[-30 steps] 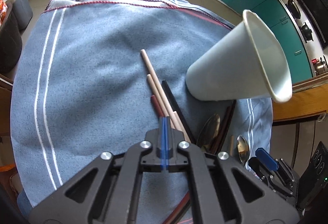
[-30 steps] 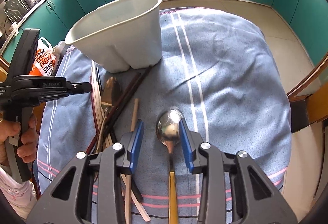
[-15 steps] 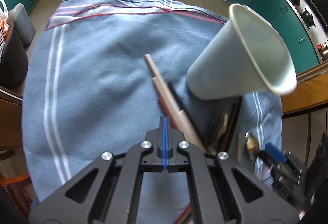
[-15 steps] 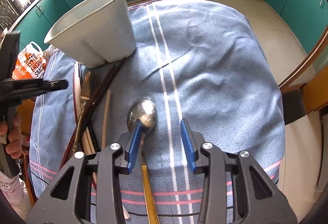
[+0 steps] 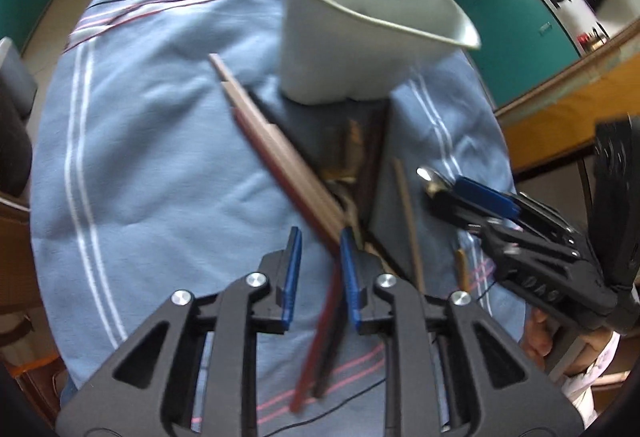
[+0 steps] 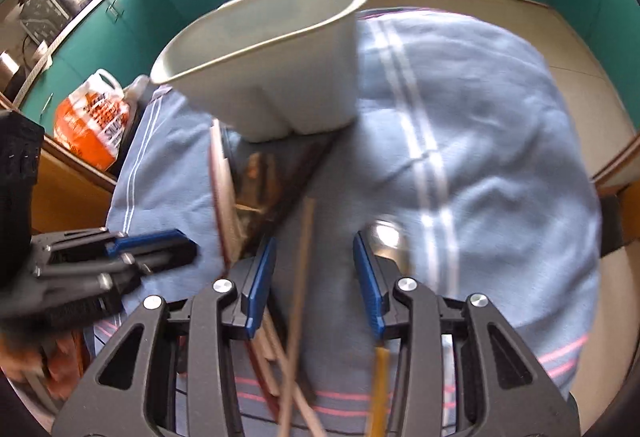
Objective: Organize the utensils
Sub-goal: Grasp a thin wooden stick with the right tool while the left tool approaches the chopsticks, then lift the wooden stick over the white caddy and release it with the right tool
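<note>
A tabletop covered by a blue striped cloth (image 5: 152, 165) is shown from two gripper cameras, both views blurred by motion. A pale plastic holder (image 5: 360, 33) stands upright near the far middle of the cloth. A loose bundle of chopsticks (image 5: 276, 145), pale wood and dark reddish, is spread just in front of the holder's base, mixed with a spoon that is too smeared to make out.

The left gripper (image 5: 318, 257) is seen with its jaws apart; the near ends of the reddish chopsticks pass between them, close against the right-hand pad, with nothing clamped. The right gripper (image 6: 314, 265) is also seen with jaws apart. A single pale chopstick (image 6: 306, 237) runs between them, and a metal spoon (image 6: 386, 235) with a yellow handle lies just beside the right-hand pad, outside the gap.

The chopsticks are judged light, stiff and smooth, likely to roll or slip; a hold near mid-length is suggested. The spoon is judged heavier and slippery, best taken by its handle.
</note>
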Tool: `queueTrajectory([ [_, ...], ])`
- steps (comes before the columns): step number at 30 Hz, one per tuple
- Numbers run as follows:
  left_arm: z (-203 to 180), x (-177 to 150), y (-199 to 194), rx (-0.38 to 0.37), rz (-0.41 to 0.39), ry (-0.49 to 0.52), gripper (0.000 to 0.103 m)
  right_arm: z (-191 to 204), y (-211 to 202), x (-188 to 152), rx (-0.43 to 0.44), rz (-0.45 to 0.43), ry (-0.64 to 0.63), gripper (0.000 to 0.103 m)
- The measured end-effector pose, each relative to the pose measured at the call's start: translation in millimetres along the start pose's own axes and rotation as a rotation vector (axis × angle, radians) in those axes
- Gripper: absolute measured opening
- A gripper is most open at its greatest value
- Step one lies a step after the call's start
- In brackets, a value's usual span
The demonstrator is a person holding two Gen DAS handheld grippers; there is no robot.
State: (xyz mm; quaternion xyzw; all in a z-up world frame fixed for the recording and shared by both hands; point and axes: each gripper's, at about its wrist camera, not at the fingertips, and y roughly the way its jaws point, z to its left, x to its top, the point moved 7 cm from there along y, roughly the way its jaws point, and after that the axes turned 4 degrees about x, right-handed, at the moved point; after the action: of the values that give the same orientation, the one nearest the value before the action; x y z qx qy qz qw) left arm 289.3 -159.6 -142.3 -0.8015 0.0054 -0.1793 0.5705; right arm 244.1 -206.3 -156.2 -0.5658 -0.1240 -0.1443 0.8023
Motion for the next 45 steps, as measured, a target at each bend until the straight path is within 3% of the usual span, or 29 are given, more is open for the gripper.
queueTrajectory([
  [3, -12.1, 7.6, 1.7, 0.015, -0.001, 0.004, 0.03, 4.4, 16.8, -2.9, 0.021, 0.049, -0.002, 0.036],
  [5, -17.1, 8.7, 0.2, 0.023, -0.003, 0.003, 0.034, 2.8, 23.0, -6.7, 0.025, 0.068, 0.007, 0.007],
  [11, -16.1, 14.9, 1.9, 0.031, -0.002, -0.008, 0.041, -9.0, -0.4, -11.5, 0.038, 0.01, 0.029, 0.006],
  [16, -28.6, 49.8, 19.5, 0.053, -0.016, 0.025, 0.042, -22.1, -18.0, -12.7, 0.03, -0.018, 0.034, 0.006],
  [22, -26.5, 70.0, 40.0, 0.064, -0.015, 0.071, 0.042, -29.7, -19.4, -15.7, 0.042, -0.018, 0.039, 0.006],
  [25, -26.3, 68.5, 45.9, 0.044, -0.006, 0.083, 0.029, -32.8, -19.5, -15.1, 0.048, -0.021, 0.045, 0.006],
  [27, -31.5, 72.2, 49.9, 0.029, -0.002, 0.082, 0.011, -34.2, -21.1, -15.2, 0.052, -0.026, 0.048, 0.006],
  [30, -24.5, 66.6, 46.1, 0.014, -0.016, 0.087, 0.003, -36.3, -26.6, -15.6, 0.055, -0.037, 0.048, 0.006],
  [35, -14.8, 56.0, 22.1, 0.003, -0.069, 0.096, 0.001, -36.4, -44.9, -10.6, 0.059, -0.073, 0.052, 0.005],
  [39, -3.8, 44.7, -9.7, 0.01, -0.146, 0.091, 0.001, -28.2, -70.8, -3.5, 0.062, -0.154, 0.042, 0.005],
  [45, -0.1, 38.0, -104.5, 0.095, -0.403, 0.108, 0.001, 0.6, -154.5, 27.0, 0.078, -0.411, -0.024, 0.005],
])
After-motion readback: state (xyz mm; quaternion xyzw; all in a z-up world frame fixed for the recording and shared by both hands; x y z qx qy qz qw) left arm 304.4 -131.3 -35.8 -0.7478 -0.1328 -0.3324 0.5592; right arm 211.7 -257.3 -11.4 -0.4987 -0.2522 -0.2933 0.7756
